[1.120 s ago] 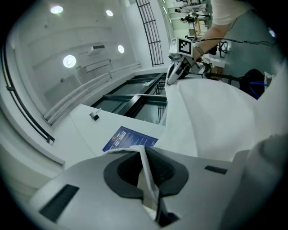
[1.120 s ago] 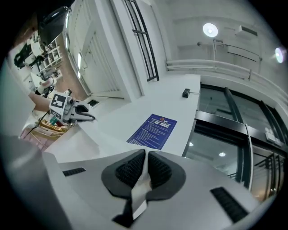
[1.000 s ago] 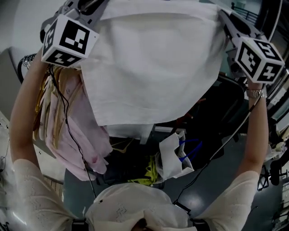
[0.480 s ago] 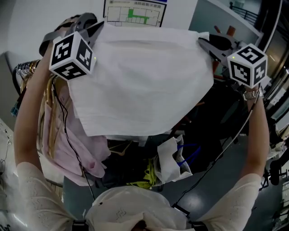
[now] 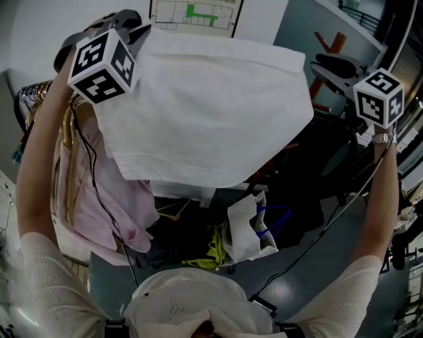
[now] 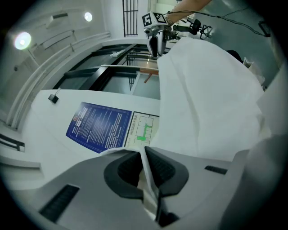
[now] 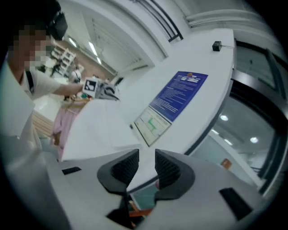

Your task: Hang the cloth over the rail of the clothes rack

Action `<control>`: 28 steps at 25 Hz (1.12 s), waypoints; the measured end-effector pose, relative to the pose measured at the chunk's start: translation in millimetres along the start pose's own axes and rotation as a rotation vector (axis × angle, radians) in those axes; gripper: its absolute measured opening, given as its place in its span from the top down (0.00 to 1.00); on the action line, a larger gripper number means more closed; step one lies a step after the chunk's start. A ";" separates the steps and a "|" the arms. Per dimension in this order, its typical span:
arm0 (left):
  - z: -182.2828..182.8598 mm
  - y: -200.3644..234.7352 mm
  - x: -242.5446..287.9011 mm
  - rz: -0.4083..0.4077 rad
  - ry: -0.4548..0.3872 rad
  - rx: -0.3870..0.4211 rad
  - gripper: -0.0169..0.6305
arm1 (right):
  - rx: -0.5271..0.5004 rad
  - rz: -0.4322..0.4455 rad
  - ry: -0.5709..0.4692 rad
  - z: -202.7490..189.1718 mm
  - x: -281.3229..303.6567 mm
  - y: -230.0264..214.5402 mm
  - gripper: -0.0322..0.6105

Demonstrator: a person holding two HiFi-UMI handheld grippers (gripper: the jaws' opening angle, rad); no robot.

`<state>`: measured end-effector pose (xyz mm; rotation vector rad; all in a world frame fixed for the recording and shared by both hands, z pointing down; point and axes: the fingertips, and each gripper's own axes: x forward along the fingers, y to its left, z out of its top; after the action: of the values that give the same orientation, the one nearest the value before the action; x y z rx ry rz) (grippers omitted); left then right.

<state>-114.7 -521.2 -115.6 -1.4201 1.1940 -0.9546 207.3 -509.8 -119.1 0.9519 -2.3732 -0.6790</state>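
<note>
A white cloth (image 5: 205, 112) hangs spread out in front of me, above the clothes below. My left gripper (image 5: 135, 33) is at the top left, shut on the cloth's upper left corner. In the left gripper view the fabric (image 6: 211, 94) is pinched between the jaws of the left gripper (image 6: 145, 155). My right gripper (image 5: 327, 66) stands to the right of the cloth's upper right corner, apart from it. In the right gripper view, the right gripper (image 7: 147, 164) is open with a bare gap, and the cloth (image 7: 90, 130) lies off to the left. The rack's rail (image 5: 33, 92) with hangers is at the far left.
Pink garments (image 5: 112, 198) hang from the rack under the cloth's left side. A white plastic bag (image 5: 248, 228) and dark clutter (image 5: 317, 165) lie below. A white wall with a blue notice (image 6: 99, 128) and a floor plan (image 5: 195, 13) stands ahead.
The right gripper has let go of the cloth's upper right corner and moved off to the right. The left gripper still holds its corner, and the cloth's right side has dropped slightly.
</note>
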 end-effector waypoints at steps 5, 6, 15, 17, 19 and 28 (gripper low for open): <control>2.5 2.4 -3.9 0.021 -0.020 0.028 0.94 | -0.057 -0.143 -0.063 15.9 -24.8 -11.5 0.79; 5.9 2.8 -3.9 0.027 -0.022 0.041 0.94 | -0.101 -0.122 -0.100 34.7 -21.1 5.2 0.79; 13.3 -7.5 -11.8 -0.017 -0.020 0.030 0.94 | -0.321 0.143 -0.268 149.9 81.2 145.1 0.79; 13.8 -12.0 -11.6 -0.047 -0.032 -0.003 0.94 | -0.354 0.183 -0.256 160.8 105.7 164.3 0.79; 15.0 -12.8 -11.4 -0.055 -0.042 -0.011 0.94 | -0.377 0.203 -0.229 167.3 129.8 174.6 0.79; 25.0 -6.8 -21.4 -0.148 -0.137 -0.107 0.94 | -0.341 0.185 -0.138 174.6 208.8 167.3 0.78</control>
<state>-93.6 -495.2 -112.7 -1.6511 1.0633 -0.8885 -111.4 -510.5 -97.1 0.5496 -2.3208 -1.0603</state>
